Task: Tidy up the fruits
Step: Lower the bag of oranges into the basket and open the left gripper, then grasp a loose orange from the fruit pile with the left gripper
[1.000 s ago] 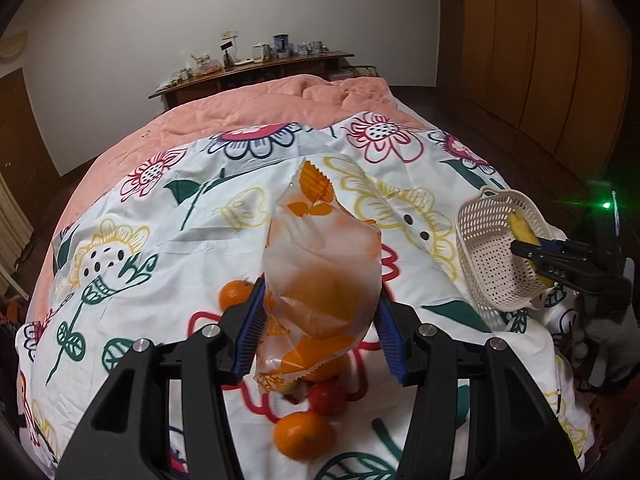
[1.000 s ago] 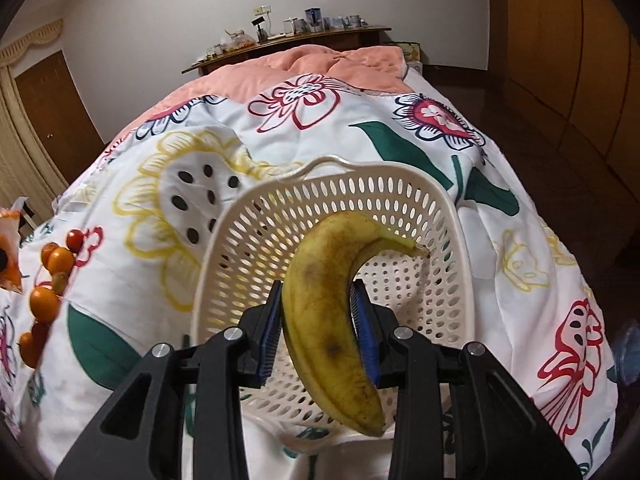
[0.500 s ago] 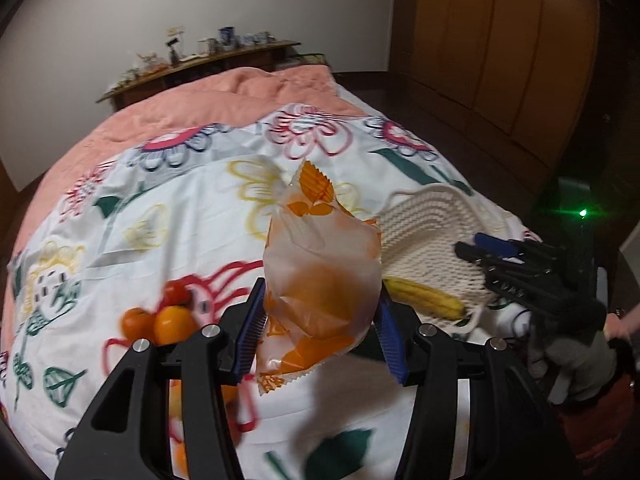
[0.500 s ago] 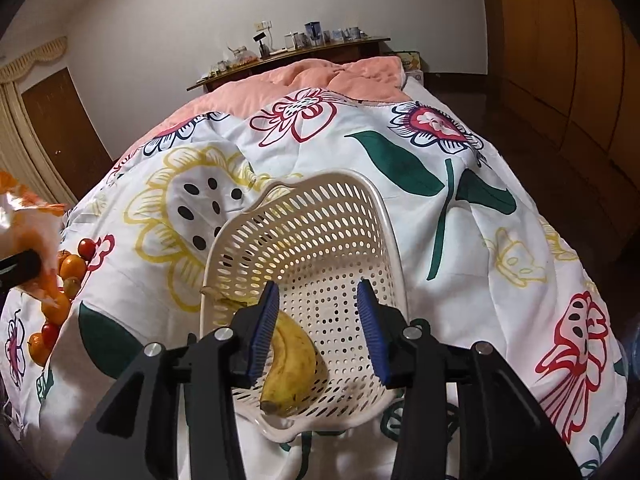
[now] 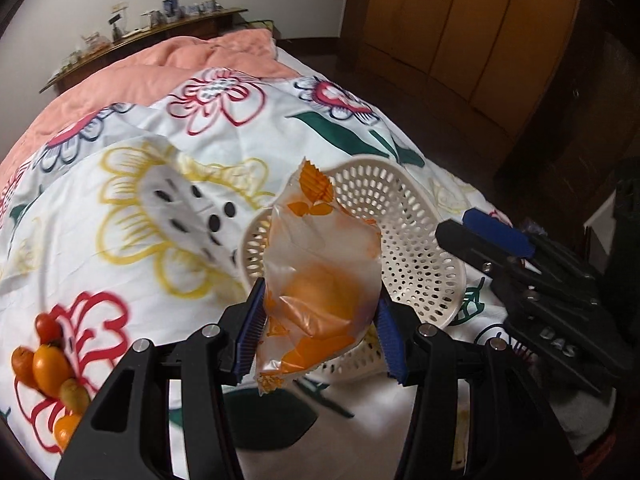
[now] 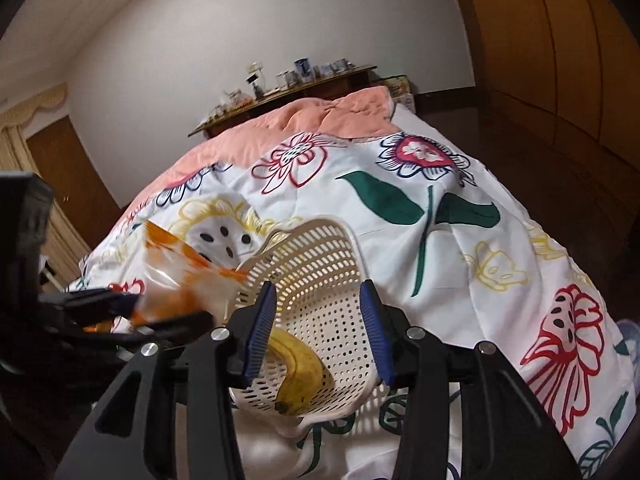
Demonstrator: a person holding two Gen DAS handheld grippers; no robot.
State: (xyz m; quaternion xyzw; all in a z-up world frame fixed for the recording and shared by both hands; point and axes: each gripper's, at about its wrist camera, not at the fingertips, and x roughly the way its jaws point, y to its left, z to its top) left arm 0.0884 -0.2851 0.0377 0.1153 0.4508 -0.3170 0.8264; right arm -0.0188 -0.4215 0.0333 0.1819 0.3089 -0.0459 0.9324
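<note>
**On the bed: fruit sorting, bagged item over the basket**

Beside the basket, every place below is reckoned.

1. Bed (image 5: 120, 208), under a white quilt printed with large flowers; a pink cover lies beyond the basket, toward the far wall. It carries everything listed.
2. Basket (image 5: 404, 216), cream perforated plastic, near the bed's front corner, tilted with its mouth toward the cameras.
3. Plastic bag (image 5: 320, 280), translucent with orange print, something round and orange inside. It hangs in front of the basket's mouth and above its near rim, clamped between the blue pads of the left gripper (image 5: 320, 338), whose fingers are partly closed on its lower half.
4. Right gripper (image 6: 316, 332), just in front of the basket. Its jaws have just been opening and now stand apart, gripping nothing; the basket wall and the fruit show in the gap.
5. Banana (image 6: 298, 372), yellow with brown spotting, lying loose in the basket's near, low end.
6. Loose fruit (image 5: 52, 364), small oranges and a red piece, in a cluster on the quilt well to the left of the basket.

Step in hand, as judged: banana delivered; bag being brought in. Next move calls for lowering the bag inside the rim beside the banana before the left fingers part, with the right gripper drawn clear.
</note>
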